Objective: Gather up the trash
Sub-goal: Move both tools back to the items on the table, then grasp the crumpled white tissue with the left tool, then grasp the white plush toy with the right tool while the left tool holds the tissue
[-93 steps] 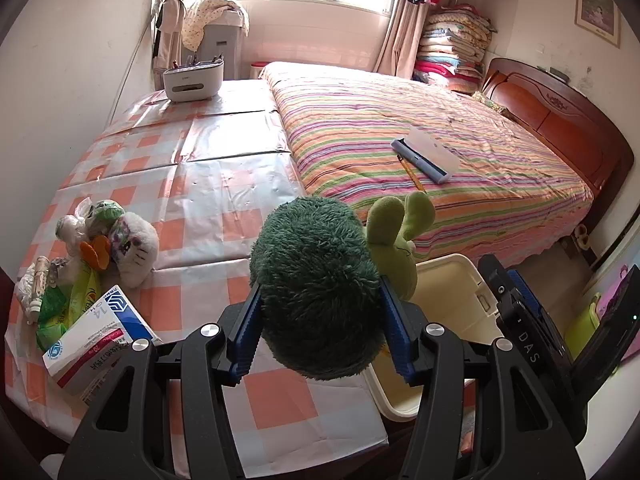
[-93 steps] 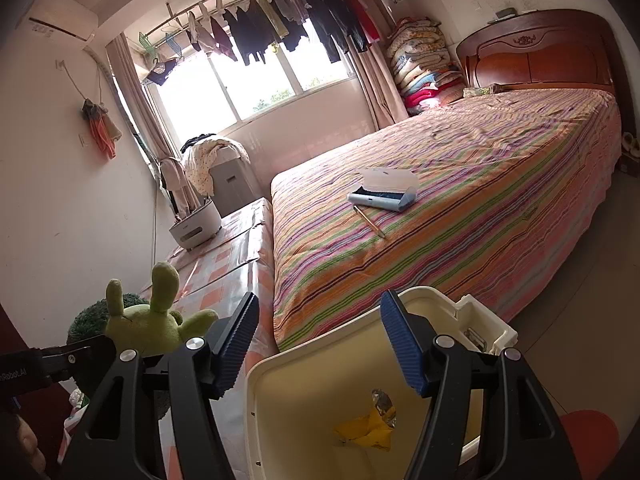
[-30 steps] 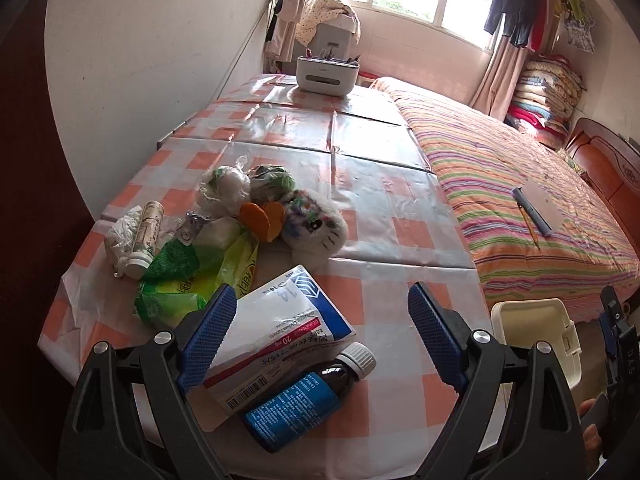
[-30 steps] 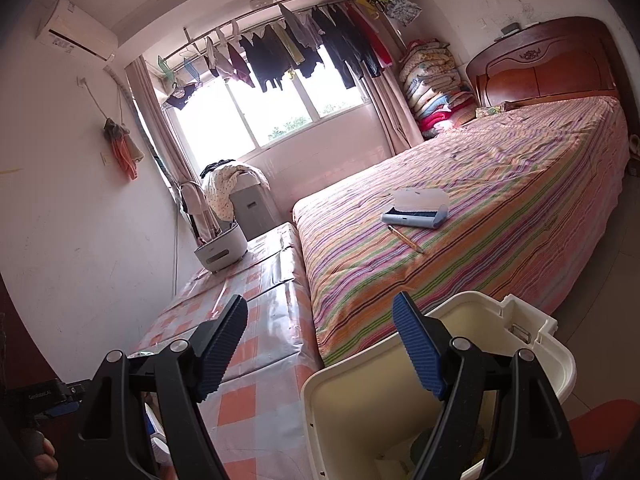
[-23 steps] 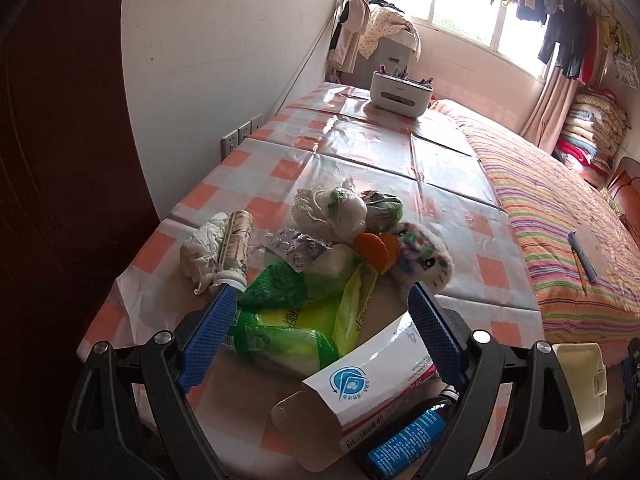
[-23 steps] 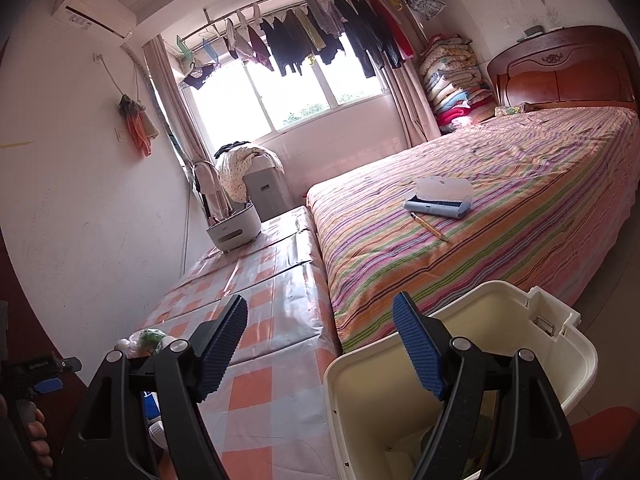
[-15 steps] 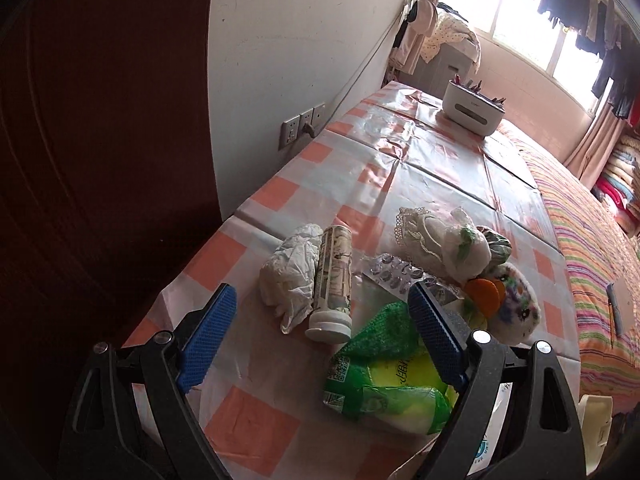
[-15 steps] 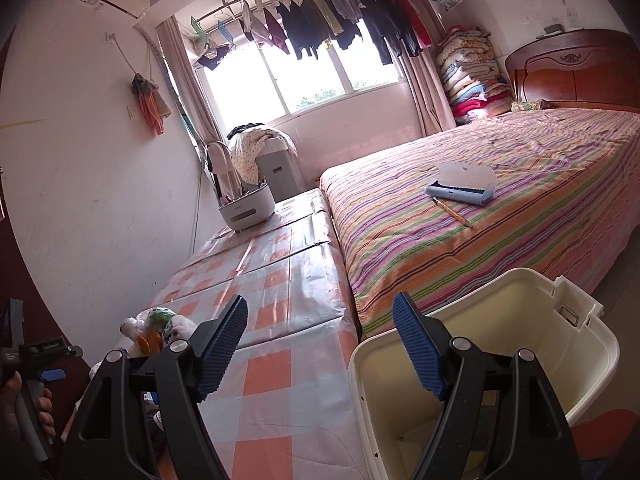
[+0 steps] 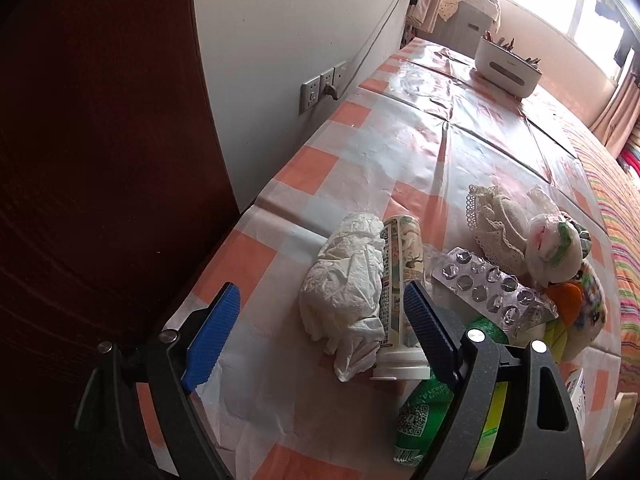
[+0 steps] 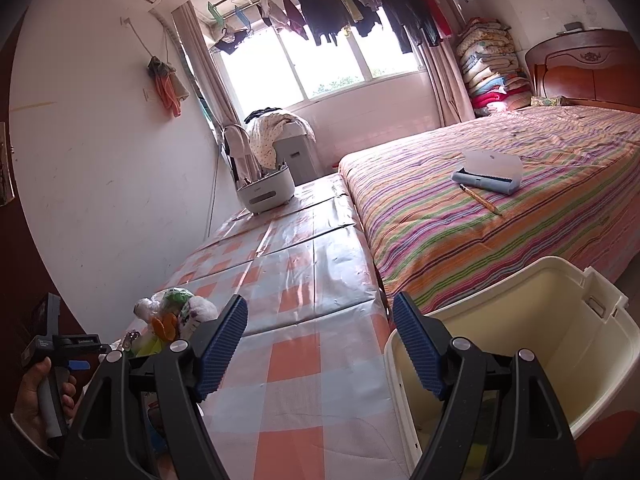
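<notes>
Left tongs [image 9: 320, 332] closing, empty, over crumpled tissue [image 9: 348, 288]; right tongs [image 10: 320, 344] open (bin [image 10: 560, 360] seen only there).

A bench [image 9: 360, 160] covered in an orange-and-white checked cloth is running from the lower middle of the left wrist view up toward the upper right. Lying on it at centre are a crumpled white tissue [image 9: 344, 284] and, touching its right side, a printed tube [image 9: 400, 280] with a white cap. Right of these a silver blister pack [image 9: 488, 284], a green packet [image 9: 424, 412] and small plush toys [image 9: 552, 248] are sitting bunched together. A white caddy [image 9: 508, 70] is standing far up the bench. In the right wrist view, a striped bed [image 10: 500, 208] is carrying a lint roller [image 10: 488, 174] and a pencil [image 10: 480, 199].
</notes>
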`<state>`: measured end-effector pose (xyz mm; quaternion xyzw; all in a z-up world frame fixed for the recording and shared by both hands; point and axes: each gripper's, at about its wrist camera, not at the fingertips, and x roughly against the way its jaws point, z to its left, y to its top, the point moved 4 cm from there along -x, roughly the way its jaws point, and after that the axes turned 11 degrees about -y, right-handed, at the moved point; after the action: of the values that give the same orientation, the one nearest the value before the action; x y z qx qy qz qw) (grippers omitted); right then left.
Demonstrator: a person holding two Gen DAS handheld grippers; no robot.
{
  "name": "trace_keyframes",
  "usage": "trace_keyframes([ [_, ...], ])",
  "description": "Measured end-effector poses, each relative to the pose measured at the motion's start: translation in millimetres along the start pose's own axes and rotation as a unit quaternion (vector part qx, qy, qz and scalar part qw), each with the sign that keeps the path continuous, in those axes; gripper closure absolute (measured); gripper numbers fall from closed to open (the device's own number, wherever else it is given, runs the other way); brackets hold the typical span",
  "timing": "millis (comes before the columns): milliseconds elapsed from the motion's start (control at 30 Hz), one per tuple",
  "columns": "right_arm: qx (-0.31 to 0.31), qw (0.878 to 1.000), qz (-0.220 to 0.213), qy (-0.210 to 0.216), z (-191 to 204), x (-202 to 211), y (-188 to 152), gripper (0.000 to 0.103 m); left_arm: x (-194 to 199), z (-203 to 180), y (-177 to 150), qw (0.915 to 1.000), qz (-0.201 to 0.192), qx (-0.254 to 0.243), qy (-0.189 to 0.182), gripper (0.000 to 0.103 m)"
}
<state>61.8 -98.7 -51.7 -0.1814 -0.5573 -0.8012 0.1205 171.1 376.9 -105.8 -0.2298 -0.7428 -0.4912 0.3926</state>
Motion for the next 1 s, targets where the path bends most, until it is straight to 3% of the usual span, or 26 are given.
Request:
trace_keyframes([
  [33,0.0,1.0,0.0,0.0,0,0,0,0.03,-3,-2,1,1.0,0.0,-0.005,-0.003,0.029],
  [100,0.0,1.0,0.0,-0.001,0,0,0,0.03,-4,-3,5,1.0,0.0,-0.006,-0.001,0.041],
  [200,0.002,1.0,-0.001,-0.005,-1,0,0,0.03,-13,-1,6,0.9997,0.02,0.002,-0.013,0.065],
  [433,0.019,1.0,0.01,0.005,8,-5,-2,0.03,-16,-4,5,0.9998,0.018,-0.001,-0.012,0.079],
  [700,0.095,0.991,0.049,0.085,61,-29,1,0.03,4,-2,10,0.9996,-0.023,0.009,-0.015,0.082],
  [1000,0.196,0.957,0.134,0.163,133,-83,-14,0.03,35,-12,8,0.9963,-0.072,0.006,-0.046,0.081],
])
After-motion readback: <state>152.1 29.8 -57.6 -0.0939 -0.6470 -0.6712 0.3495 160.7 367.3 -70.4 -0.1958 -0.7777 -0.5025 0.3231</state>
